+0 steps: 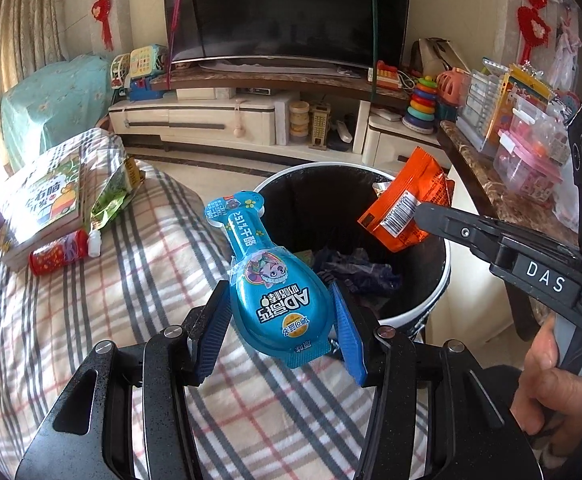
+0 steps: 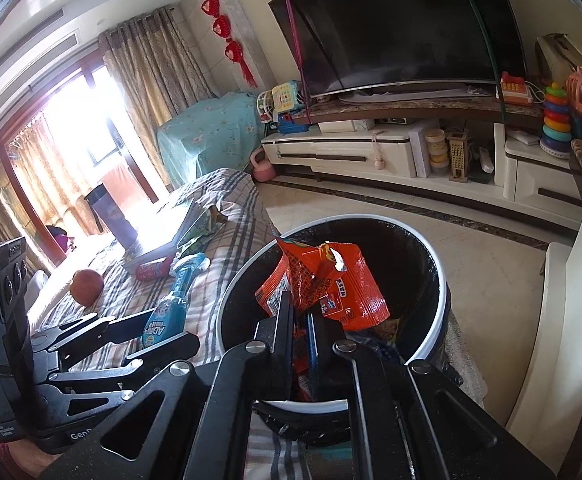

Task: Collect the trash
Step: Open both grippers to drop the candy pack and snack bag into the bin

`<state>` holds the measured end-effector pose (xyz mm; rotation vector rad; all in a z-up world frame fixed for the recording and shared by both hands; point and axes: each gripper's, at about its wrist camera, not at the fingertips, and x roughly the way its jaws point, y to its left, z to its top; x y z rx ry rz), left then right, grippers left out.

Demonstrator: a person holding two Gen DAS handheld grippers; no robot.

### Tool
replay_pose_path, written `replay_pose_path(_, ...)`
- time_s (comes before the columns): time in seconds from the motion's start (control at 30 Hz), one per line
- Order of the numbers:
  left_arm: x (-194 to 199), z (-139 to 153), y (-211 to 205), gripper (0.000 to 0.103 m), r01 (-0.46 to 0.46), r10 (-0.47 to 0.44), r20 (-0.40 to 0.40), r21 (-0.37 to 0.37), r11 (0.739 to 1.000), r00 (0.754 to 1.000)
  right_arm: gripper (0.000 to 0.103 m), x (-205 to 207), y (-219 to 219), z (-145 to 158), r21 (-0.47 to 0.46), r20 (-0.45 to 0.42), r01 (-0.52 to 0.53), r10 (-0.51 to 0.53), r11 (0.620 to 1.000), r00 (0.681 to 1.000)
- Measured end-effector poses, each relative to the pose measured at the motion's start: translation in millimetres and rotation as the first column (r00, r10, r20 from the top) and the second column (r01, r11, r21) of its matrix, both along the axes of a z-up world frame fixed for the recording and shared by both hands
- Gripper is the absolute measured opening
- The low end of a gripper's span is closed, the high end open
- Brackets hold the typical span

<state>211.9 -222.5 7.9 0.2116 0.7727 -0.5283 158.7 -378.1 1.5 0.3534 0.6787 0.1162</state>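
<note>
Left claw (image 1: 283, 320): part-open, clamping glossy blue cartoon pack (image 1: 263, 276), frame centre.
Right claw (image 2: 301, 320): pinched on torn orange bag (image 2: 323, 284) above black bin (image 2: 445, 292).

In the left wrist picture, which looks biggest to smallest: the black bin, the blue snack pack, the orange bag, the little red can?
1. black bin
2. blue snack pack, though it sits nearest the camera
3. orange bag
4. little red can

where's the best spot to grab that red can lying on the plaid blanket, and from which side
Grip the red can across its round middle, coming from above with the jaws straddling its width. It lies on its side on the plaid blanket, its far side close against the book and a small white bottle at one end.
</note>
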Motion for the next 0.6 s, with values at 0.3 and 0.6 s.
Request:
replay_pose_path(0.3, 9.4, 0.7, -13.6, 0.049, 0.009, -0.009, 0.006, 0.014, 1.0, 1.0, 0.006, 10.5, -7.3, -1.3, -0.002, -0.013, 0.004, -0.004, 1.0, 1.0)
replay_pose_path(0.6, 18.4, -1.0, -26.1, 0.049, 0.013, -0.013, 0.0, 0.025, 1.0, 1.0, 0.006, 16.9, -12.2, -4.6, -0.009, -0.031, 0.01, -0.01, 1.0, 0.999)
